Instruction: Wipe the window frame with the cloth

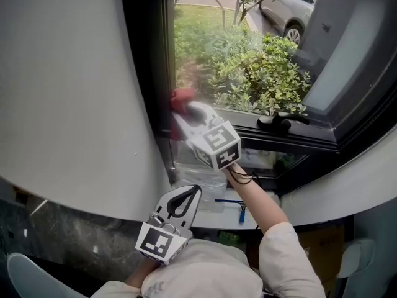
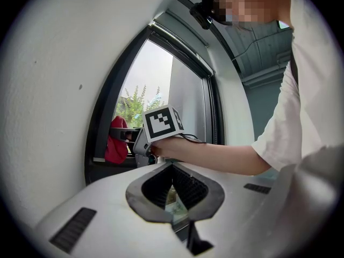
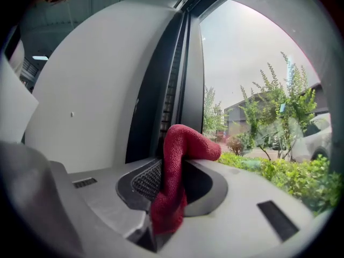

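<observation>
- Head view: the right gripper (image 1: 186, 109) reaches up to the dark left upright of the window frame (image 1: 146, 54). The red cloth (image 1: 182, 96) sits at its tip, low on that upright near the bottom corner.
- By this placing, the wiping step looks to be in hand, at the frame's lower left.
- The left gripper (image 1: 193, 192) hangs low by the person's body, well apart from the window, and appears to take no part.
- The cloth is blurred in this view, so it cannot be told whether it presses on the frame or only lies just beside it.
- A dark handle (image 1: 282, 121) sits on the lower rail (image 1: 310, 143) off to the right, and shrubs (image 1: 260, 73) fill the glass.
- Left gripper view: the fingers are pressed together at their tips with nothing caught between them.
- A hollow remains between the pads, and something greenish shows through it, too small to name.
- Beyond, the right gripper holds the cloth at the frame's lower left. The gripper and the person's forearm (image 2: 215, 157) hide part of the bottom rail.
- Right gripper view: the fingers pinch the cloth low down, and its folded top flops over toward the glass side.
- The dark upright stands right behind the fold, but the cloth itself hides any point of contact.
- The next move likely calls for pressing that fold onto the upright and drawing it along. A firm pinch would stop the cloth slipping out.
- Little cloth stands clear of the fingers, so they risk scraping the frame.
</observation>
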